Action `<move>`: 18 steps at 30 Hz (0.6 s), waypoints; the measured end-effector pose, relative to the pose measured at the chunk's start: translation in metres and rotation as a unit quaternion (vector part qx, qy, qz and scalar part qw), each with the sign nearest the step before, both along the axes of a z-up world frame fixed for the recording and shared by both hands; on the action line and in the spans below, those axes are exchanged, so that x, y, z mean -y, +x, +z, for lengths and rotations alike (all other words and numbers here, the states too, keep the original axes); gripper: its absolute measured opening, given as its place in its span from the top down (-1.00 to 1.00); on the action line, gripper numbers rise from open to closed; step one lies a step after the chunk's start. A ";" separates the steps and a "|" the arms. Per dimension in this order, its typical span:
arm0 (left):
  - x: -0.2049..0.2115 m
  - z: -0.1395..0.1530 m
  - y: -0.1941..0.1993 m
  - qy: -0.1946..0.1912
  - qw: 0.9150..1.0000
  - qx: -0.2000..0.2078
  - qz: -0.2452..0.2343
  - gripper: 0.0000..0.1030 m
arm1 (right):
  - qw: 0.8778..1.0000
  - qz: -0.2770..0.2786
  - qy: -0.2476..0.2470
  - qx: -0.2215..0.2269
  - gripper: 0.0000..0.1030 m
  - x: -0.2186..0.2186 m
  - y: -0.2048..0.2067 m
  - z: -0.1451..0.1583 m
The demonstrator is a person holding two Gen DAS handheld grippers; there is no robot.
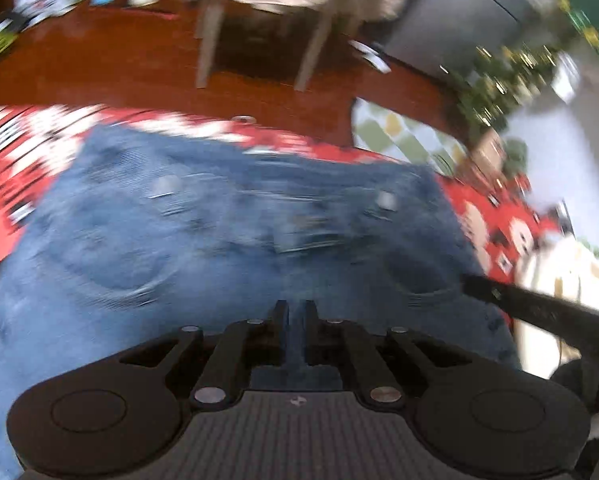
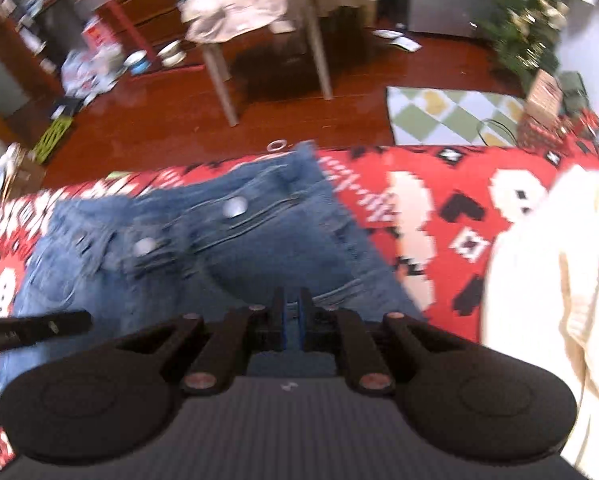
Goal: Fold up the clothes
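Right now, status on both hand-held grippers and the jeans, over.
Left hand-held gripper shut on jeans. Right hand-held gripper shut on jeans too. Jeans spread on red patterned blanket. Cream sweater lies beside, right.

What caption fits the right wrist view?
Right gripper shut on blue jeans spread over a red patterned blanket.

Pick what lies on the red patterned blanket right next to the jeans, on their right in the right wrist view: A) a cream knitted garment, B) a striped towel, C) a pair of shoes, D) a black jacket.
A: a cream knitted garment rests on the red patterned blanket to the right of the jeans.
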State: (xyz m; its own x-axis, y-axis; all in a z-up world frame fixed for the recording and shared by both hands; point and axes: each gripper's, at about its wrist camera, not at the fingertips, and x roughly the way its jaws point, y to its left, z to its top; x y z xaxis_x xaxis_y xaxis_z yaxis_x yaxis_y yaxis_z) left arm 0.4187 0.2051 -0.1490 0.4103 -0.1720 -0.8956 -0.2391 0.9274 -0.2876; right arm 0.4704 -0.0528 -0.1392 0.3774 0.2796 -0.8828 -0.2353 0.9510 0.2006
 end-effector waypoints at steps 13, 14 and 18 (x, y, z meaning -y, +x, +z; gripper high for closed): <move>0.041 -0.031 0.043 0.022 0.998 -0.033 -0.056 0.87 | 1.000 -0.018 -0.005 -0.014 0.84 0.022 0.076 -0.034; 0.040 -0.031 0.044 0.019 0.998 -0.035 -0.054 0.87 | 1.000 -0.011 0.003 -0.011 0.83 0.019 0.076 -0.032; 0.038 -0.030 0.046 0.014 0.998 -0.038 -0.055 0.87 | 0.999 0.018 0.033 0.004 0.83 0.009 0.076 -0.021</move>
State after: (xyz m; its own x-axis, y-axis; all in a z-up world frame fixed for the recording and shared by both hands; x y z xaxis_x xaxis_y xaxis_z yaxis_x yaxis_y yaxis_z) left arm 0.4648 0.1674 -0.1793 0.3203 -0.1868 -0.9287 -0.1557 0.9566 -0.2462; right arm 0.5461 -0.0615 -0.1601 0.3728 0.3505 -0.8592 -0.2707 0.9267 0.2606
